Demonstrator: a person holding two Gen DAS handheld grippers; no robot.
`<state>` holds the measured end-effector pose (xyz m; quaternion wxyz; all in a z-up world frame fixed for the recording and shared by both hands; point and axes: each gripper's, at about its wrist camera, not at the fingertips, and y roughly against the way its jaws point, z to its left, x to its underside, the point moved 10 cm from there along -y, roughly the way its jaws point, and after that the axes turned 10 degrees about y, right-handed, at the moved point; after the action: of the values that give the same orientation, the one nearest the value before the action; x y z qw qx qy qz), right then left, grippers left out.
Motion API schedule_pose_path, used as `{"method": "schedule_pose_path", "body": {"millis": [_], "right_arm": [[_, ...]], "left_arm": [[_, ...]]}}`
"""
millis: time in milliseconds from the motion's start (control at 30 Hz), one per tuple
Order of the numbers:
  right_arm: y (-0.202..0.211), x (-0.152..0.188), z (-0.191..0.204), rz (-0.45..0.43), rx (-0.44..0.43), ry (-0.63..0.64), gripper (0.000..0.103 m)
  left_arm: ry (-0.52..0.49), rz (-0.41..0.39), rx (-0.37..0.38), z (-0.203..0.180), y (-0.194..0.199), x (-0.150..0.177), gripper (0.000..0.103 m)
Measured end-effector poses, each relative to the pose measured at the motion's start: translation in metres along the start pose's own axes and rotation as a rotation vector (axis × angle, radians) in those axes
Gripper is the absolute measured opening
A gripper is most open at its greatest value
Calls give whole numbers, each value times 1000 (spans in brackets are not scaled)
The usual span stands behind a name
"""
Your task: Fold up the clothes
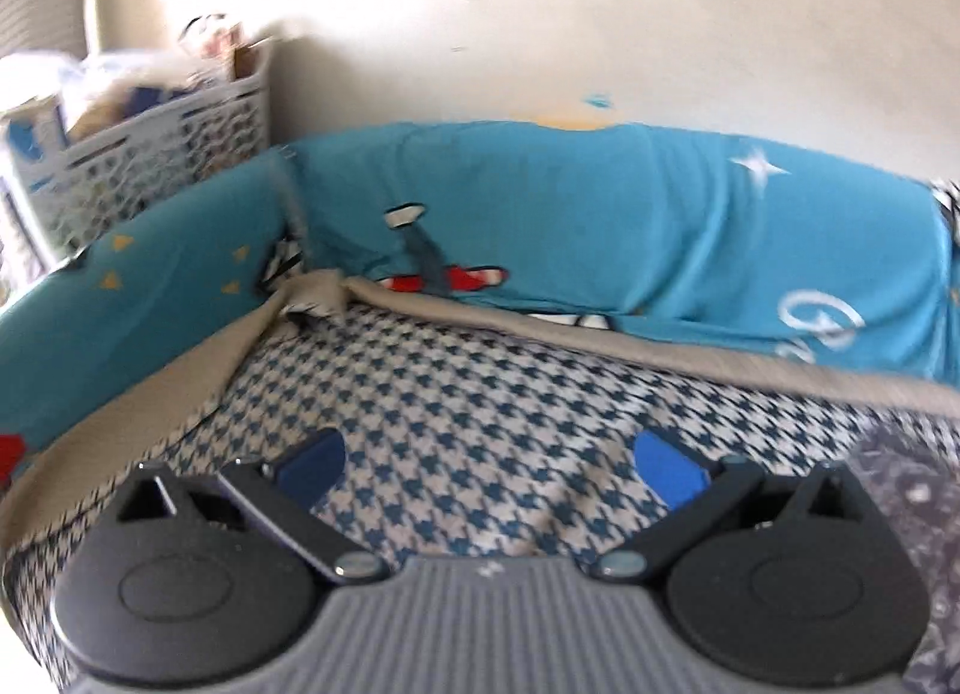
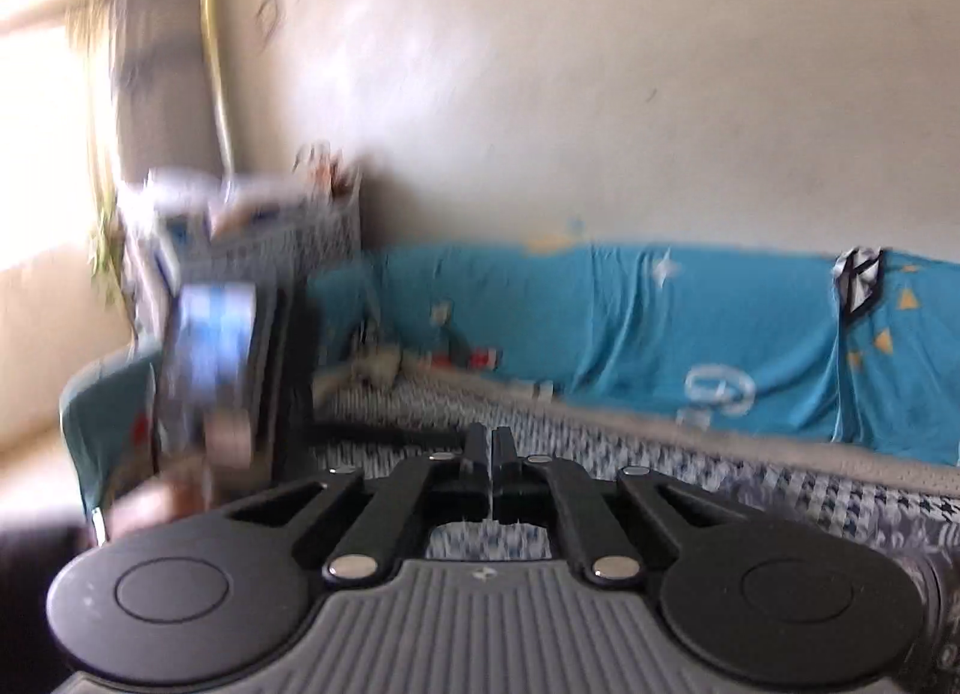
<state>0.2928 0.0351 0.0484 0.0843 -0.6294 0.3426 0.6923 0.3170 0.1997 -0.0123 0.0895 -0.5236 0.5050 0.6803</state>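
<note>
A blue-and-white houndstooth cloth [image 1: 480,394] with a beige border [image 1: 600,343] is spread over the seat. My left gripper [image 1: 492,469] hovers over it, open, its blue pads [image 1: 666,472] wide apart with nothing between them. A dark speckled garment [image 1: 900,490] shows at the right edge of the left wrist view. My right gripper [image 2: 492,448] is shut, its black fingers pressed together above the houndstooth cloth [image 2: 780,490]; I see no fabric between them. The right wrist view is smeared by motion.
A teal printed sheet [image 1: 600,214] covers the backrest and armrest beneath a cream wall. A white slotted basket [image 1: 150,153] full of things stands at the far left. A blurred dark and blue shape [image 2: 210,370] stands left of the right gripper.
</note>
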Motion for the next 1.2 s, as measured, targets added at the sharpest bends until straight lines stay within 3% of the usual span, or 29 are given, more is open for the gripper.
{"method": "schedule_pose_path", "body": {"millis": [200, 233, 333, 667, 833, 900, 967, 1067, 1200], "right_arm": [[-15, 24, -41, 96, 167, -8, 5], [-17, 27, -50, 106, 191, -19, 10], [-18, 36, -77, 139, 275, -29, 39], [-53, 52, -106, 183, 358, 23, 62], [-76, 70, -108, 230, 354, 35, 61], [-79, 70, -106, 230, 362, 64, 53], [-78, 70, -101, 230, 362, 90, 24], [-73, 68, -93, 227, 335, 105, 11], [-64, 61, -70, 206, 263, 145, 9]], "left_arm": [[14, 66, 52, -9, -5, 11, 103], [3, 65, 58, -11, -4, 14, 103], [-24, 63, 77, -17, -3, 20, 103], [-70, 91, 107, -29, -9, 40, 103], [-71, 103, 116, -31, -12, 42, 103], [-73, 104, 118, -32, -12, 42, 103], [-72, 104, 118, -32, -13, 42, 103], [-71, 106, 118, -32, -14, 42, 103], [-61, 102, 114, -31, -15, 41, 103]]}}
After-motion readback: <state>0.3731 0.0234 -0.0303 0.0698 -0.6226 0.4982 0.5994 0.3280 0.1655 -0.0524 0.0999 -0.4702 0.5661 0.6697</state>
